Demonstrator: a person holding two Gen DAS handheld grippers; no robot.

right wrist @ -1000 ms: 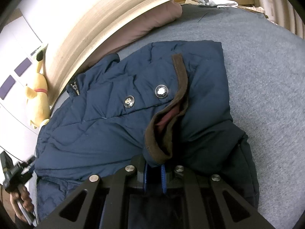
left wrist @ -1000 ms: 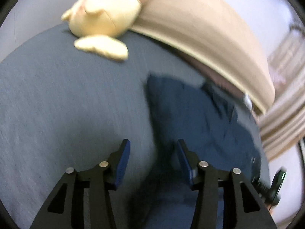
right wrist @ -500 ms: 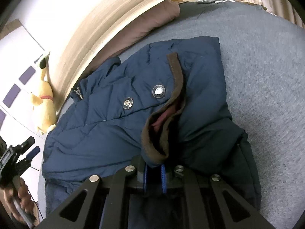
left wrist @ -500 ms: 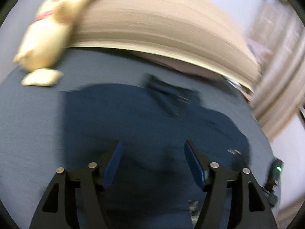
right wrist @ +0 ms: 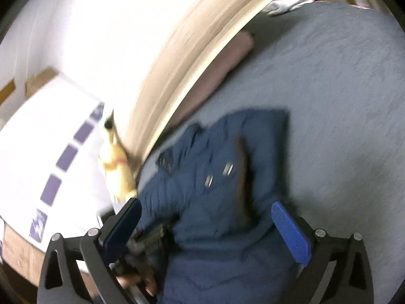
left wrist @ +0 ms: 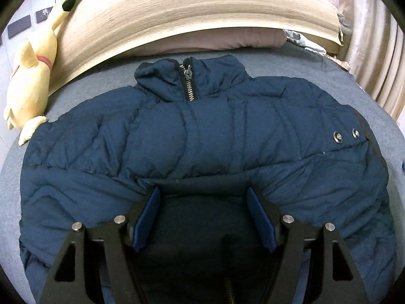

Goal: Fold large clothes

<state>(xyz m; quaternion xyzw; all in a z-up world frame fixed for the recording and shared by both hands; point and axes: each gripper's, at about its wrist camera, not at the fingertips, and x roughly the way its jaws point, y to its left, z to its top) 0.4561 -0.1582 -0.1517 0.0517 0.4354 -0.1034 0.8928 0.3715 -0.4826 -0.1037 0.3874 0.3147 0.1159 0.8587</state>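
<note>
Jacket (left wrist: 202, 136), navy and quilted, lies on the grey bed (left wrist: 76, 88), sleeves folded across its chest, zipped collar toward the wooden headboard (left wrist: 177, 7). Left gripper (left wrist: 203, 197) and right gripper (right wrist: 206, 211) both hang over it with jaws spread, holding nothing. A yellow plush toy (left wrist: 27, 76) leans beside the headboard.

Right wrist view is smeared: the jacket (right wrist: 215, 177), its snaps and the plush toy (right wrist: 116, 167) are streaks. Left wrist view cuts off the jacket's hem at the bottom edge.

Grey bed (left wrist: 83, 88) carries jacket (left wrist: 202, 136), plush dog (left wrist: 30, 76), pillow (left wrist: 215, 40)
</note>
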